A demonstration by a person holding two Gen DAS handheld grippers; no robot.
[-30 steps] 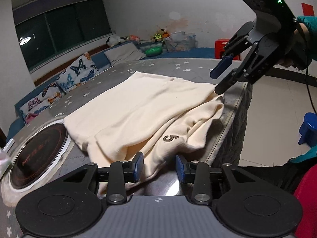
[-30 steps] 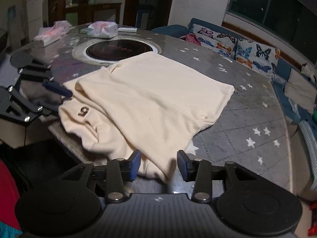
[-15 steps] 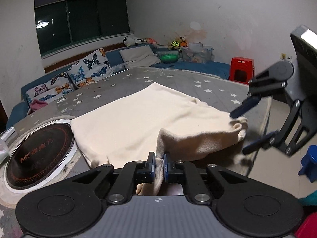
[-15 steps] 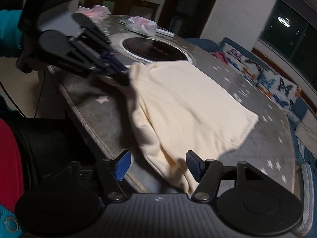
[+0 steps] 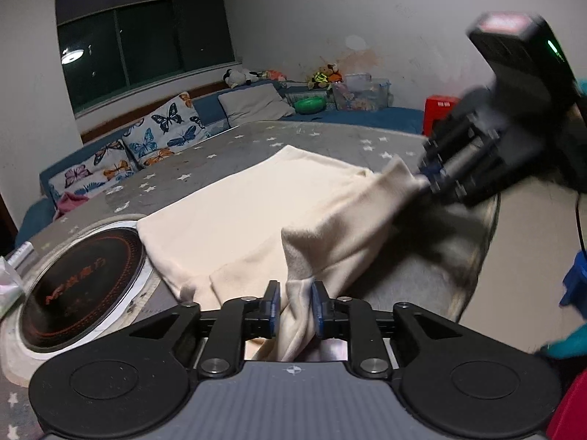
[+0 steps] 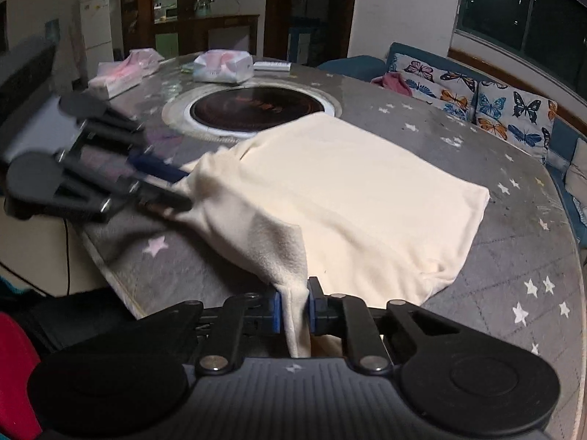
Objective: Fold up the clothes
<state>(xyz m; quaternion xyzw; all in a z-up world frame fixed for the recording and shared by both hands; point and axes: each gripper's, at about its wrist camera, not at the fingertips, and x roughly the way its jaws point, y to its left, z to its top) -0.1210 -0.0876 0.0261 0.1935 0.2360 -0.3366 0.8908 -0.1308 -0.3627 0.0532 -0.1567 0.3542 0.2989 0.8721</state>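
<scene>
**Both grippers pinch the near edge of the cream garment**

A cream garment (image 5: 256, 201) lies on a round grey table (image 6: 513, 256) printed with white stars, most of it flat, its near edge lifted off the surface.

In the left wrist view, the left gripper (image 5: 295, 304) has a bunch of the garment's edge between its blue pads; its jaws have just opened a little and stand narrowly apart, with the cloth filling the gap and touching both pads. The same view shows the right gripper (image 5: 427, 179), blurred, at the right, its tips closed on another corner of the cloth, which is pulled up into a peak. Behind the table this view takes in a dark window (image 5: 146, 47), butterfly cushions (image 5: 161, 135), soft toys (image 5: 323, 75) and a red stool (image 5: 440, 108).

The right wrist view shows the right gripper's own grip close up: its jaws have just been closing and are nearly together, pressing a thin fold of cloth that hangs down between them. The left gripper appears here at the left, blurred, its tips at the garment's far-left corner. Only this view shows the whole round cooktop (image 6: 256, 106) set in the table's middle, just beyond the garment, along with the tissue packs (image 6: 223, 66) and a white fridge (image 6: 97, 33) in the background.
</scene>
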